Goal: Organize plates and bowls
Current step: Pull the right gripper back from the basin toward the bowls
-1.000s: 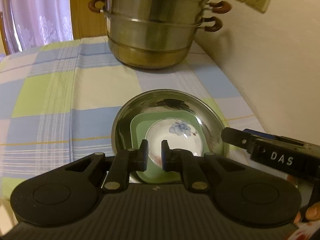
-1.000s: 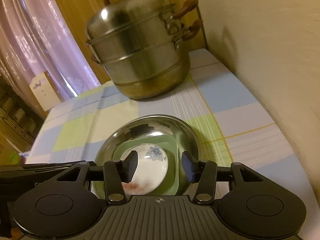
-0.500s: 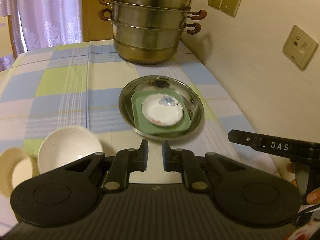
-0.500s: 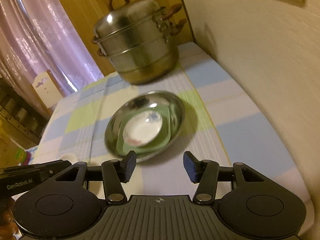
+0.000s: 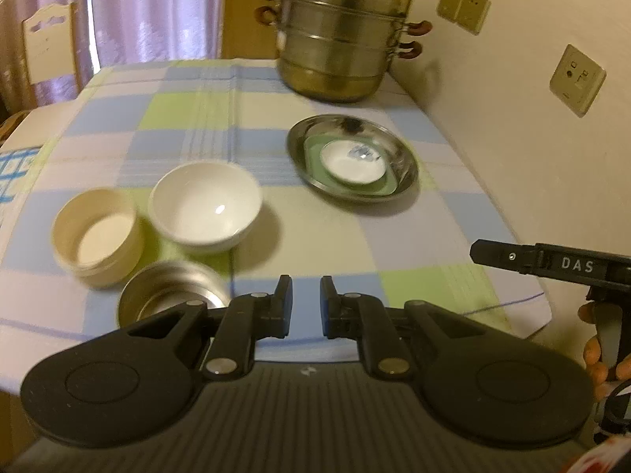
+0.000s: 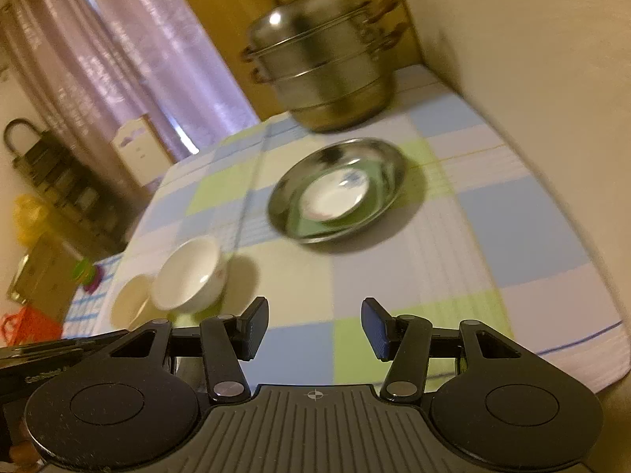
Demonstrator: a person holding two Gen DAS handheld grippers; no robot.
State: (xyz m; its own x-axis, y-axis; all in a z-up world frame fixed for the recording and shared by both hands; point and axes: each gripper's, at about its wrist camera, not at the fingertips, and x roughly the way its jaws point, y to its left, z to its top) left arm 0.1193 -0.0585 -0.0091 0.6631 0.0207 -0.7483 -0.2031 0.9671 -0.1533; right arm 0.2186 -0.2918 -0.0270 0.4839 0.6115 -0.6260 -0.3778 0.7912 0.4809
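Observation:
A steel plate (image 5: 400,153) lies on the checked tablecloth with a green square plate (image 5: 388,186) and a small white flowered dish (image 5: 353,159) stacked in it. Left of it stand a white bowl (image 5: 205,201), a cream bowl (image 5: 96,232) and a steel bowl (image 5: 169,295). My left gripper (image 5: 305,287) hovers over the near table edge, beside the steel bowl, nearly shut with only a narrow gap and nothing in it. My right gripper (image 6: 315,315) is open and empty, well short of the steel plate (image 6: 282,216) and the white bowl (image 6: 187,276).
A tall steel steamer pot (image 5: 341,39) stands at the back of the table by the wall (image 5: 512,118). The right tool's black bar (image 5: 552,262) and a hand show at the right edge. A chair (image 5: 47,43) and curtains are beyond the table's far left.
Both grippers have pulled back from just above the stacked steel plate to the table's near edge. The three bowls on the left have come into view. Jaw gaps look the same.

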